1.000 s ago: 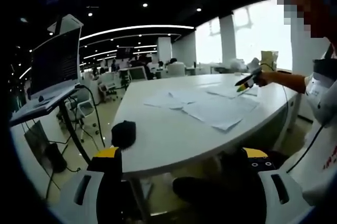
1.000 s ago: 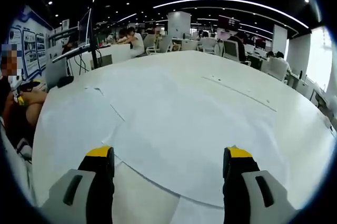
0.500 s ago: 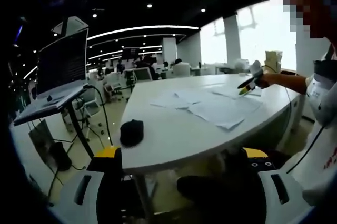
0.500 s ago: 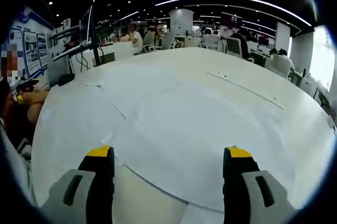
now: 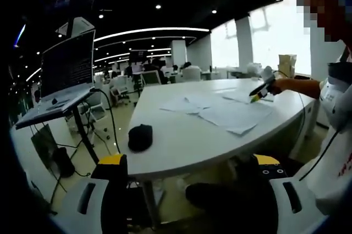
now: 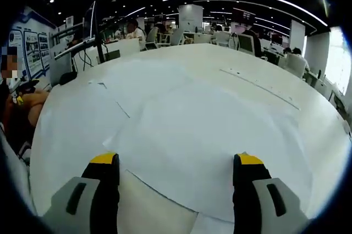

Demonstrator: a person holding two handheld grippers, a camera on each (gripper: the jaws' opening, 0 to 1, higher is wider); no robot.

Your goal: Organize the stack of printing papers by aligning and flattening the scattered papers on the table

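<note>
Since a second ago the right gripper [image 6: 175,171] edges forward over the papers [image 6: 187,129], which still lie overlapping across the white table [image 6: 71,129]. Its jaws stand apart, gripping nothing. Below the table's near edge, the left gripper [image 5: 190,169] hangs likewise released, a black pouch [image 5: 140,137] left of the scattered papers [image 5: 220,113].

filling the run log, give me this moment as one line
left gripper: open, off table | right gripper: open over papers | papers: scattered
</note>
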